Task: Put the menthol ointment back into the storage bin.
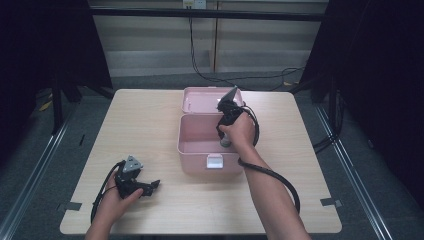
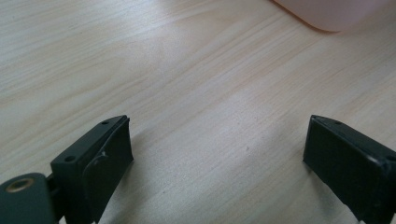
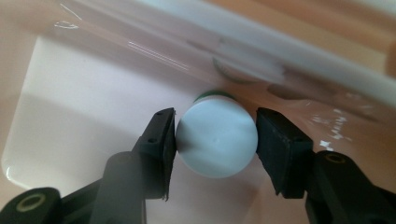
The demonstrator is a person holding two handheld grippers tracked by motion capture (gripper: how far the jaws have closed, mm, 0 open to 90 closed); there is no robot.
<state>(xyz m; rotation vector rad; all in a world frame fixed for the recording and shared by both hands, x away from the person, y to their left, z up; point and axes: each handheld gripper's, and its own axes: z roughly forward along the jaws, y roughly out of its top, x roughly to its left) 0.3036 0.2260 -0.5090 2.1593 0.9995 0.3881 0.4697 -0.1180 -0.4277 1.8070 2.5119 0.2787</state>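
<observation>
A pink plastic box (image 1: 181, 131) stands open at the middle of the table, its lid (image 1: 200, 100) tipped back. My right gripper (image 1: 226, 141) reaches down into the box at its right side. In the right gripper view its jaws (image 3: 215, 140) close from both sides on the white round cap of a small bottle (image 3: 217, 142), which stands upright near the box's inner wall; a green band shows under the cap. My left gripper (image 1: 152, 187) lies low on the table at the front left, open, with bare wood between its jaws (image 2: 217, 149).
The light wooden table (image 1: 150, 115) has a tape mark at each front corner. A corner of the pink box (image 2: 336, 11) shows ahead of the left gripper. A white latch (image 1: 215, 161) sits on the box's front. Cables trail on the floor behind.
</observation>
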